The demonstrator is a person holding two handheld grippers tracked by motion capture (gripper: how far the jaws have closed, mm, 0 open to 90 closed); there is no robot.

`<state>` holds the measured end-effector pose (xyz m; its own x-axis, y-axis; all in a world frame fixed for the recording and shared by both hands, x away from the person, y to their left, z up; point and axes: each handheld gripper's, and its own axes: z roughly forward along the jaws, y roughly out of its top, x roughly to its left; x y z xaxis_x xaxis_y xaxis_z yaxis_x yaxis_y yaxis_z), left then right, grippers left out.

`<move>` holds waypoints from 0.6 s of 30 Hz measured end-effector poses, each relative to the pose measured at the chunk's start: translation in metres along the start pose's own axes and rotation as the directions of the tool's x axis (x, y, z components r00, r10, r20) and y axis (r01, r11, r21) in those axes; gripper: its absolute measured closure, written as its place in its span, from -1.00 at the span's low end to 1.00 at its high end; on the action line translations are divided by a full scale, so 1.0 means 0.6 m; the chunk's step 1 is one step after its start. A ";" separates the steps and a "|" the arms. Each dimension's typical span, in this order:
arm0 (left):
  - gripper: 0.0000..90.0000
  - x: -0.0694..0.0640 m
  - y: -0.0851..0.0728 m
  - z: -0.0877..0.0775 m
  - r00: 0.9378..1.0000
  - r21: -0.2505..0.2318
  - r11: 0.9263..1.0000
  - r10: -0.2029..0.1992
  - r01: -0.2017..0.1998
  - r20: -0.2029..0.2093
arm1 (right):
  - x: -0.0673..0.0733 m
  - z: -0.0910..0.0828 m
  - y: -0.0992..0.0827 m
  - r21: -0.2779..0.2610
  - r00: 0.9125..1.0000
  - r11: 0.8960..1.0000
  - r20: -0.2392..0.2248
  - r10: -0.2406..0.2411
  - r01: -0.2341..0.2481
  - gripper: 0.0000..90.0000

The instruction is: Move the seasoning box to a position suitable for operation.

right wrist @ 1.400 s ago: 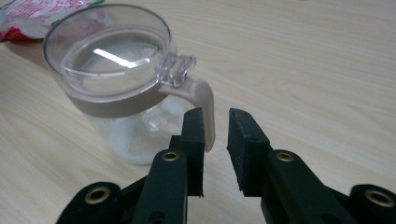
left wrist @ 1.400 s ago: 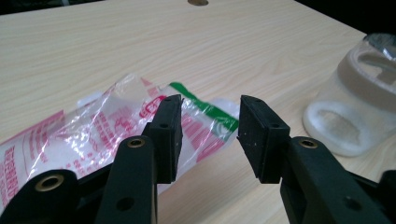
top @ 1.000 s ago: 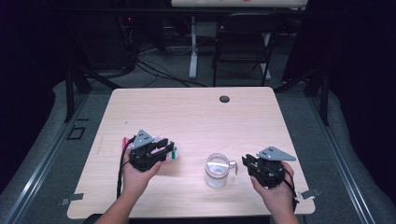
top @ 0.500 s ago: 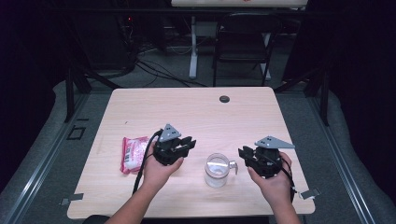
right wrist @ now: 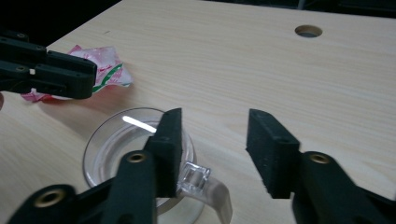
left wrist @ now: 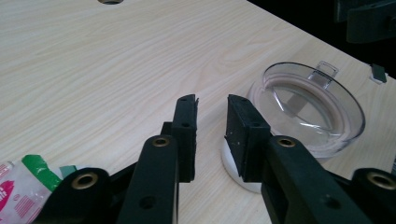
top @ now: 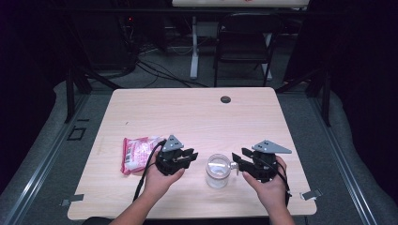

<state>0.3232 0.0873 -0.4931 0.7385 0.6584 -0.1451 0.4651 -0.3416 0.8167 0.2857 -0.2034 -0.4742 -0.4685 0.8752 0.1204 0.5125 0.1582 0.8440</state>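
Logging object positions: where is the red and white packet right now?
In the high view the packet lies flat on the table's near-left part, just left of the left gripper.

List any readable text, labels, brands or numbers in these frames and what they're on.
No text can be read.
Red and white plastic packet with a green strip: red print on it, too blurred and small to make out.
Clear plastic cup with a handle: no markings seen.
Light wood-grain table: no markings seen.

Print on the red-and-white packet (top: 136, 153) seems unreadable (too blurred).
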 end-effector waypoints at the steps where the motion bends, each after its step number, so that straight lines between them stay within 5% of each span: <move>1: 0.55 0.000 0.000 0.000 1.000 0.000 1.000 0.000 0.000 0.000 | 0.000 0.000 0.000 0.000 1.000 1.000 0.000 0.000 0.000 0.13; 13: 0.38 -0.005 -0.007 0.012 1.000 0.007 1.000 -0.002 0.002 0.014 | -0.015 -0.001 -0.003 -0.065 0.996 0.994 -0.020 0.089 -0.091 0.06; 16: 0.32 -0.004 -0.008 0.011 0.999 0.004 1.000 -0.012 0.012 0.043 | -0.012 -0.004 -0.002 -0.080 0.995 0.992 -0.049 0.090 -0.094 0.07; 18: 0.31 -0.007 -0.008 0.012 0.999 0.016 1.000 -0.005 0.005 0.054 | -0.007 -0.007 -0.002 -0.069 0.999 0.997 -0.034 0.041 -0.043 0.19</move>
<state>0.3212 0.0815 -0.5002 0.7611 0.6233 -0.1794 0.4764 -0.3496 0.8067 0.2839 -0.2092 -0.4737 -0.4715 0.8648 0.1723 0.4814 0.0887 0.8720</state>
